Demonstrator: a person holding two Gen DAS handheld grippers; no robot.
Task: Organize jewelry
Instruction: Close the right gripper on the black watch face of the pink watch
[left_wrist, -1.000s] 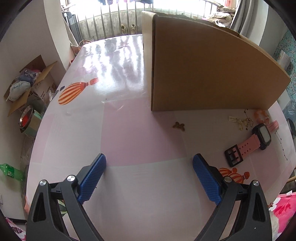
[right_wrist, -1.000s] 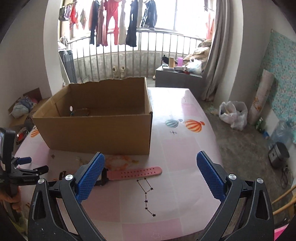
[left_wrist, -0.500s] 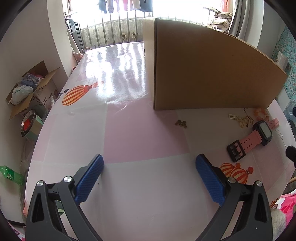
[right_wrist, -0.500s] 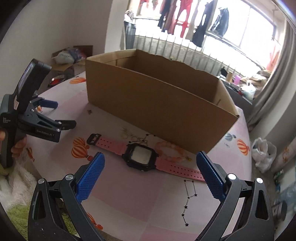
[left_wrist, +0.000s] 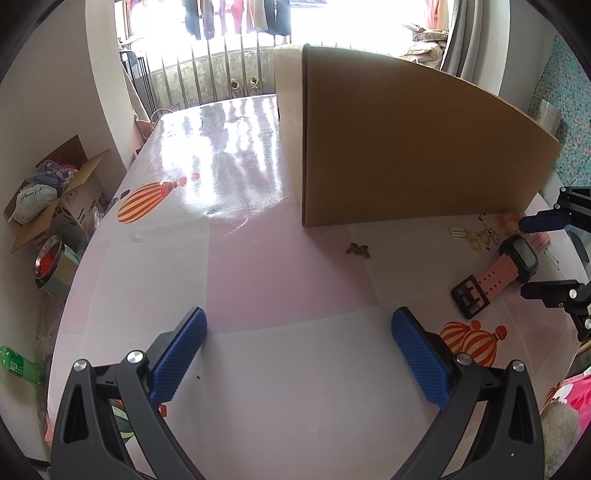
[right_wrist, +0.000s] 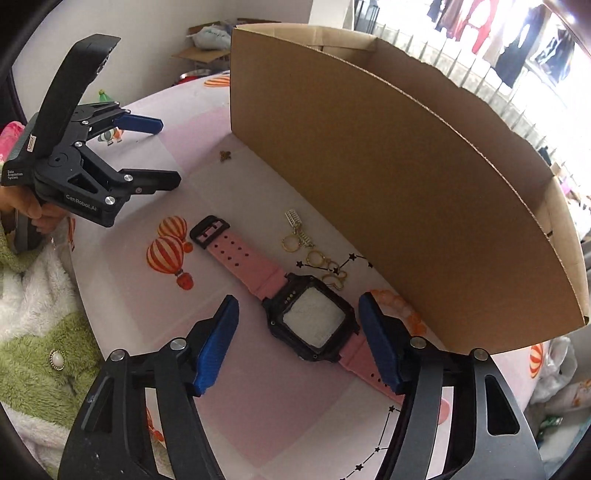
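Watch: pink-strapped digital watch with a black square case (right_wrist: 309, 320) lies flat on the table, just beside the box's near wall.
Right tongs: right gripper (right_wrist: 299, 339) straddles the case, jaws partly closed and just now narrowing; pads not yet touching it.
Small jewelry: gold rings and hair clip (right_wrist: 306, 243) beside the strap; gold butterfly charm (left_wrist: 358, 250) apart.
Box: open brown cardboard box (right_wrist: 388, 177).
Left tongs: left gripper (left_wrist: 299, 350) wide open, holding nothing, above the pink-and-white balloon-print tablecloth (left_wrist: 258, 280).
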